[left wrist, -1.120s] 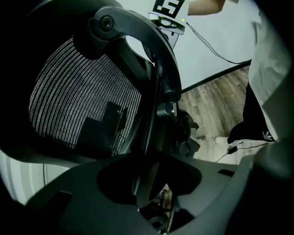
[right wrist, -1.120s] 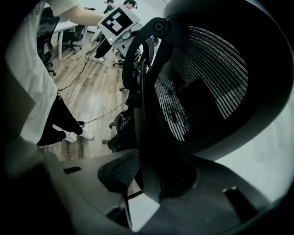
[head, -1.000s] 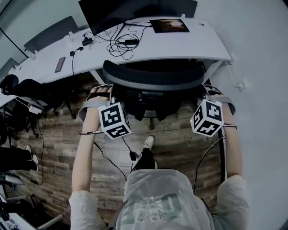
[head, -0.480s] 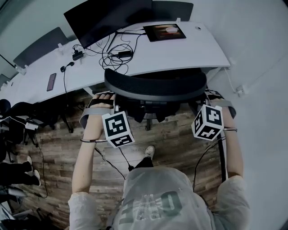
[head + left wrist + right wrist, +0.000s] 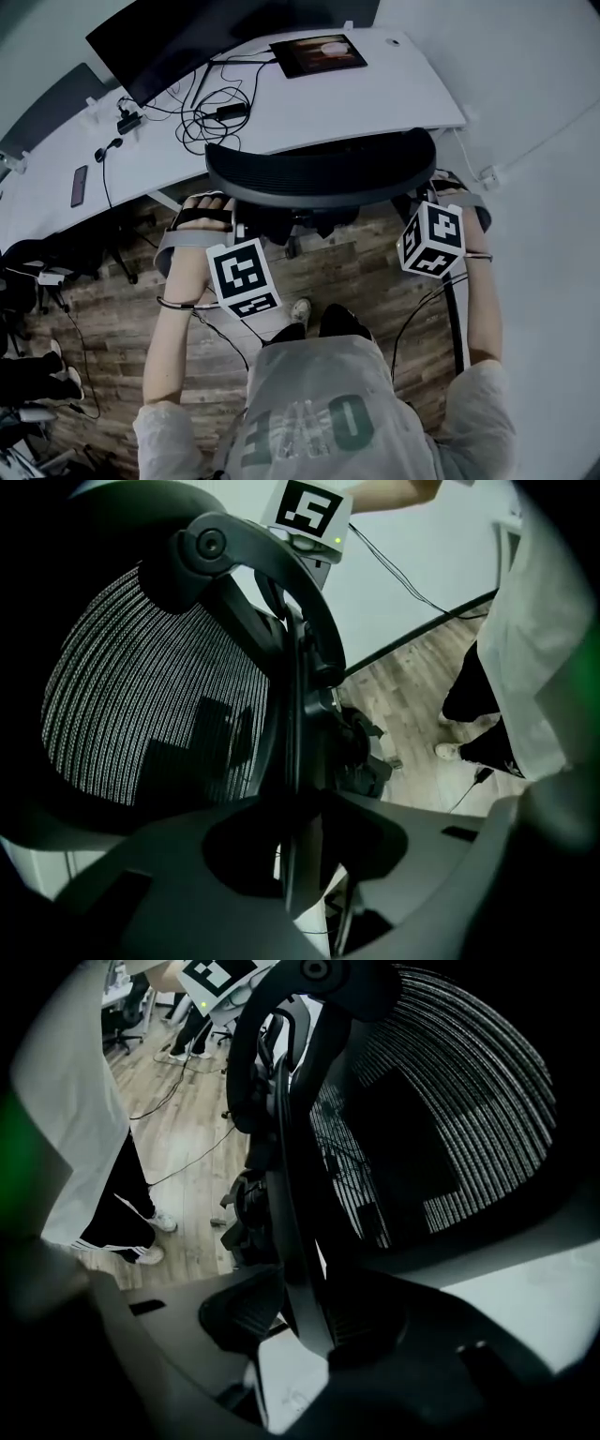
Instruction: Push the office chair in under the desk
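Observation:
The black mesh office chair (image 5: pixel 319 173) stands at the white desk (image 5: pixel 394 98), its curved backrest top just short of the desk edge and its seat hidden beneath the desk. My left gripper (image 5: pixel 236 225) is at the backrest's left side. In the left gripper view its jaws (image 5: pixel 298 855) are closing, with the thin backrest rim (image 5: pixel 292 714) pinched between them. My right gripper (image 5: pixel 420 199) holds the right side; in the right gripper view the rim (image 5: pixel 291 1176) sits clamped between its jaws (image 5: pixel 309 1321).
On the desk are a dark monitor (image 5: pixel 187 37), a tangle of cables (image 5: pixel 206 112), a dark pad (image 5: pixel 319 54) and a phone (image 5: pixel 80 186). A white wall (image 5: pixel 534 187) is close on the right. Other chairs (image 5: pixel 37 272) stand left. Cables trail over the wood floor (image 5: pixel 112 328).
The chair has rolled forward toward the desk with both grippers on its backrest. The person has stepped forward behind it.

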